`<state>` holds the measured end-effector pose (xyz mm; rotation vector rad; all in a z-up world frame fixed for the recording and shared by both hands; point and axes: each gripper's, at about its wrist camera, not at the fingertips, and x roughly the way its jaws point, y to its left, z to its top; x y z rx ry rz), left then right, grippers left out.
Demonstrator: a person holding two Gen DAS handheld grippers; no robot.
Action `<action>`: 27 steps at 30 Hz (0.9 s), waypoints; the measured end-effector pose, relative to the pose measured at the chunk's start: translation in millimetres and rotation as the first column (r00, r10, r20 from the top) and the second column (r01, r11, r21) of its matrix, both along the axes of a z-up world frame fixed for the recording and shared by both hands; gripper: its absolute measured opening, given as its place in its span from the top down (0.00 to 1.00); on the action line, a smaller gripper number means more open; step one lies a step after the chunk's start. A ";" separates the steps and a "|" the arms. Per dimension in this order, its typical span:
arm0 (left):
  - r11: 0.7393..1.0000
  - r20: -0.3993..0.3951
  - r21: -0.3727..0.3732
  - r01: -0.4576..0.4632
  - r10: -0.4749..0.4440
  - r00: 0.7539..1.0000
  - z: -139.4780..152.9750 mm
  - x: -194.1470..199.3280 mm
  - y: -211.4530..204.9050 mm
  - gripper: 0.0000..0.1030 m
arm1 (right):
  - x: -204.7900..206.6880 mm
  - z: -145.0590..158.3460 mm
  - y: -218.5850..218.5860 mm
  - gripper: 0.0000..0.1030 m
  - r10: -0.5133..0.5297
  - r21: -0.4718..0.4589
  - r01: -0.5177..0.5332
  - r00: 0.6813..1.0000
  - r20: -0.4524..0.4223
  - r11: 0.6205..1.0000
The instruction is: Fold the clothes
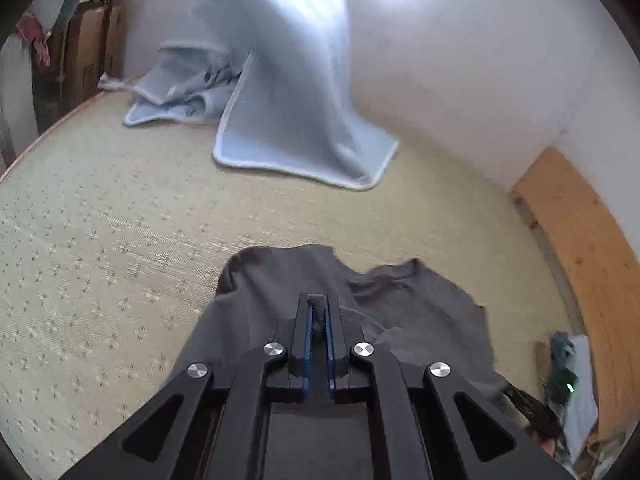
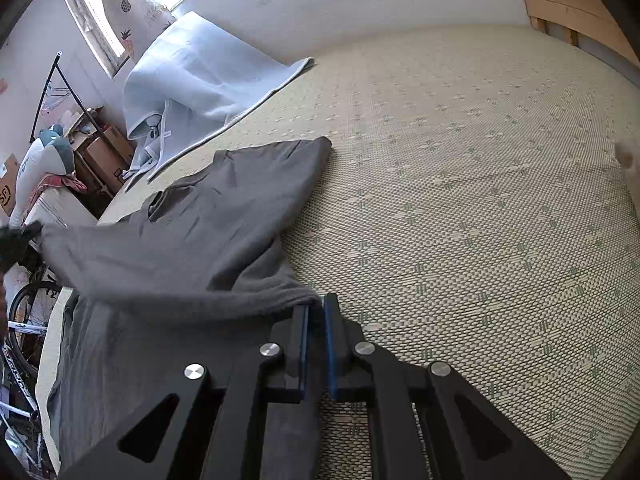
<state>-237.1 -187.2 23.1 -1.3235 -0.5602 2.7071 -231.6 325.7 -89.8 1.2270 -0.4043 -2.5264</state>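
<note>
L gripper (image 1: pixel 319 300): fingers nearly together, narrow slit between the blue pads, a bit of grey cloth pinched in that slit. Clamped on the grey shirt.
R gripper (image 2: pixel 316 307): fingers close, small gap, a bunched hem of the same shirt pulled in between the pads at the tips. Clamped on it too.
Grey shirt (image 2: pixel 192 248): on the woven mat, spread from about 6 o'clock up to 12 in the R wrist view; a lifted, taut band of cloth runs from the R gripper tips out to 9 o'clock. Far end lies flat on the mat at 11–12 o'clock. In the L wrist view (image 1: pixel 404 304) it sits at 6 o'clock under and ahead of the fingers, rumpled, neckline side toward 1 o'clock.
Mat (image 2: pixel 480 200): pale woven, small green-grey motif, bare on the R gripper's 1–4 o'clock side.
Blue blanket (image 1: pixel 280 80): draped over sth tall against the wall, 12 o'clock in L view, well apart from the shirt; hem trails onto the mat.
Wood boards (image 1: pixel 580 248): 3 o'clock, L view, at the mat's edge.
Bike (image 2: pixel 20 320): 8–9 o'clock, R view, beyond the mat's edge.
Plush toy (image 2: pixel 44 160): 9–10 o'clock, R view, by cardboard boxes (image 2: pixel 104 152).
</note>
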 end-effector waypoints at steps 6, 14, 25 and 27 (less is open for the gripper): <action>0.997 0.142 -0.042 -0.070 0.076 0.987 -54.8 -52.1 2.7 0.72 | -0.8 -0.2 -1.6 0.94 0.003 0.004 -0.003 1.000 0.004 1.000; 0.982 0.107 0.155 -0.106 0.091 0.990 -63.4 -5.7 -9.5 0.17 | -1.5 -1.0 -1.5 0.94 0.005 0.000 -0.005 1.000 0.004 1.000; 0.928 0.186 0.296 -0.227 0.177 0.967 -102.3 0.7 12.2 0.21 | -1.5 -0.6 -0.9 0.94 0.005 -0.001 -0.005 1.000 0.004 1.000; 0.923 0.189 0.274 -0.269 0.223 0.956 -100.4 1.2 9.2 0.37 | -1.7 -0.7 -0.7 0.94 0.005 -0.002 -0.005 1.000 0.005 1.000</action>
